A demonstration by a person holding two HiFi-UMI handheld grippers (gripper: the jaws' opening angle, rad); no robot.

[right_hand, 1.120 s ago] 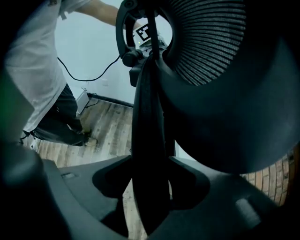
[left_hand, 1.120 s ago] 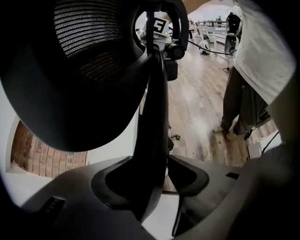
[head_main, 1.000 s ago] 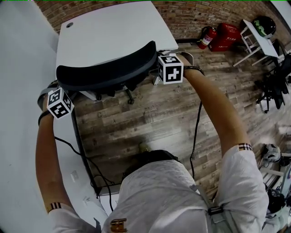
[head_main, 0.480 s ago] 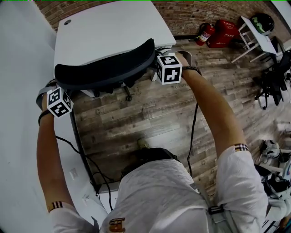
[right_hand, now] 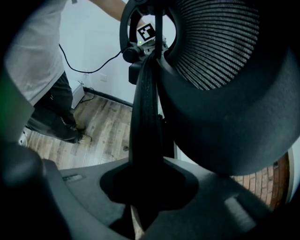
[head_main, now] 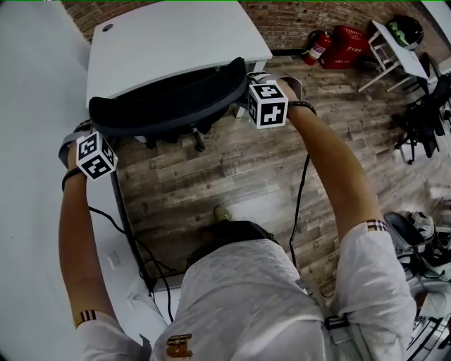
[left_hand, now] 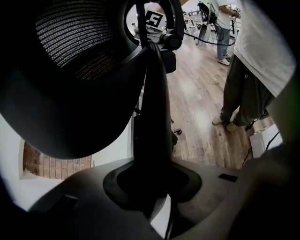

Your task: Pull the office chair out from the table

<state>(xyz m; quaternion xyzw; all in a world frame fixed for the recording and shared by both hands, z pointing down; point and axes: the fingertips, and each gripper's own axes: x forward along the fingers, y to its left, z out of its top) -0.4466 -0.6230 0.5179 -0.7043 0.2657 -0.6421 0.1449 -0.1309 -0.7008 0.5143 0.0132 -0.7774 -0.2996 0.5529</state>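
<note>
The left tool (left_hand: 151, 185) is clamped on the thin black rim (left_hand: 152, 103) at one end of the office chair's backrest. The rim runs straight up out of its jaws, which press it from both sides. The right tool (right_hand: 145, 187) grips the rim at the opposite end in the same way. In the head view the two tools sit at either tip of the backrest (head_main: 169, 99), each with a bare forearm behind it.

The backrest is a dark curved band whose long axis runs across the head view from left tool to right tool. Its hollow side faces the white surface (head_main: 169, 35), so the office chair (head_main: 176, 116) faces the surface and stands close against its near edge, its back toward the person.

The backrest hides the seat. Only a few dark legs of the base (head_main: 199, 143) show below it on the wooden floor (head_main: 232, 176). Both tools' tips are covered in the head view. In each gripper view the mesh (left_hand: 70, 28) fills much of the frame in deep shadow. A red fire extinguisher (head_main: 317, 48) stands by the brick wall (head_main: 296, 17).
</note>
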